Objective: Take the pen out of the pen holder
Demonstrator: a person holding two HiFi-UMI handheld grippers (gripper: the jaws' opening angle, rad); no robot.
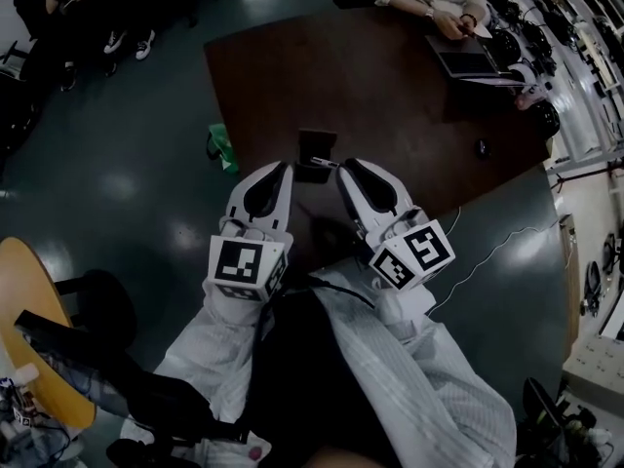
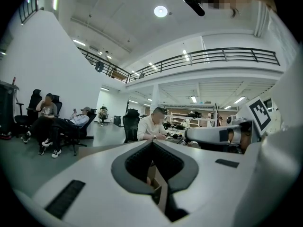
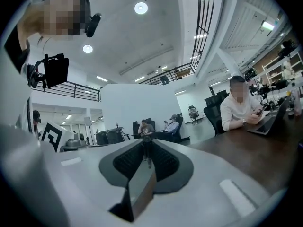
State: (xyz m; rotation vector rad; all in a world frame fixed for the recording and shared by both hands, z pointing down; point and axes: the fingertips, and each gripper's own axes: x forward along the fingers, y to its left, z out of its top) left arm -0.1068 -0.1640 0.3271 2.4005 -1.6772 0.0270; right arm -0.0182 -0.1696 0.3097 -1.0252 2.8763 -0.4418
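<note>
Pen holder [image 1: 317, 151]: dark, square-sided box with an open top, standing on the near edge of the table [image 1: 390, 76], between the two gripper tips.
Pen [image 3: 148, 158]: thin dark stick, upright, in line with the far tips of the right gripper [image 3: 147, 144]; too small to pick out in the head view.
Left gripper [image 1: 289, 168]: white moulded shell, ribbed dark pads; jaws drawn narrow onto a corner of the holder at its left side.
Right gripper [image 1: 342, 170]: same build; jaws narrow, pads closed on the pen, tip touching the holder's right side.
Left gripper view: holder wall [image 2: 156, 187] reads tan, card-like, with a folded lip.
Right gripper view: holder edge [image 3: 142, 188] reads grey, flat and smooth.
Table: dark brown, matt, rectangular; a seated person works at a laptop [image 1: 463, 61] on its far side.
</note>
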